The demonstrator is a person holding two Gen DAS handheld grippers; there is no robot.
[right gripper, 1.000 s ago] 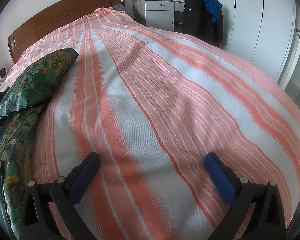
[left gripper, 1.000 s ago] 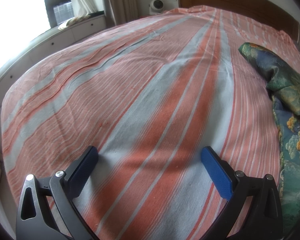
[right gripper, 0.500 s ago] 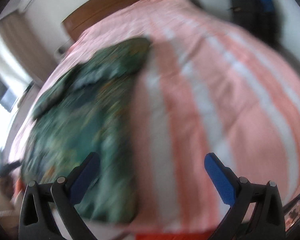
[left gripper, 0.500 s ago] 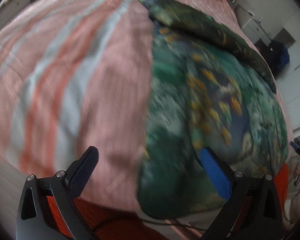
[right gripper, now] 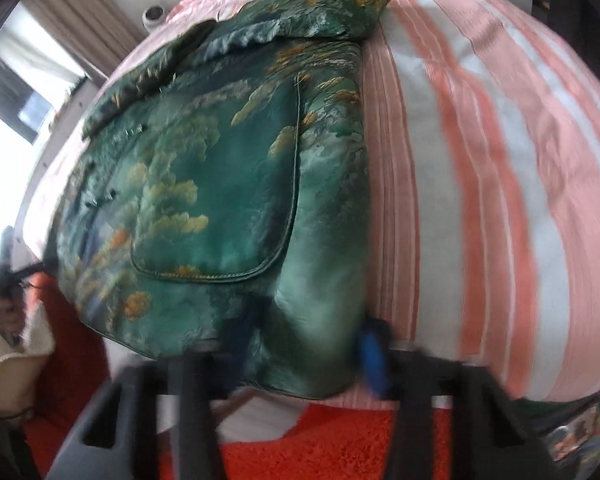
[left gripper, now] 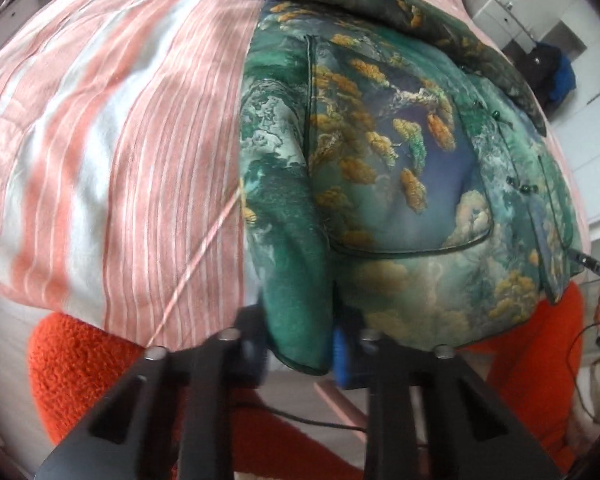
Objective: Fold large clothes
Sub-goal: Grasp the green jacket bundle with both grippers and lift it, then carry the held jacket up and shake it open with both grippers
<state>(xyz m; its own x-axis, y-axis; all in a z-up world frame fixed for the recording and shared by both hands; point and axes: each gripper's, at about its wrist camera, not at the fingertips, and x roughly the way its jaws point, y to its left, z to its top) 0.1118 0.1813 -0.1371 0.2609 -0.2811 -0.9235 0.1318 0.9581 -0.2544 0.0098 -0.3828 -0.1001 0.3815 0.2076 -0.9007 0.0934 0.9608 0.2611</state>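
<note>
Both pairs of jaws are closing on the hem of the glossy green brocade jacket (left gripper: 380, 184): left gripper (left gripper: 300, 350) at one lower corner, right gripper (right gripper: 300, 344) at the other. It lies flat on the ribbed, striped bedspread (left gripper: 112, 152).

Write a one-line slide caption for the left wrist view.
Left gripper closing on the bottom corner of a green patterned jacket lying on a pink striped bedspread.

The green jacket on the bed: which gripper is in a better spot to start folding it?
Probably neither alone. The left gripper and the right gripper are each closing on a bottom corner of the green jacket, fabric between the jaws. So both together look best placed to lift the hem evenly.
</note>
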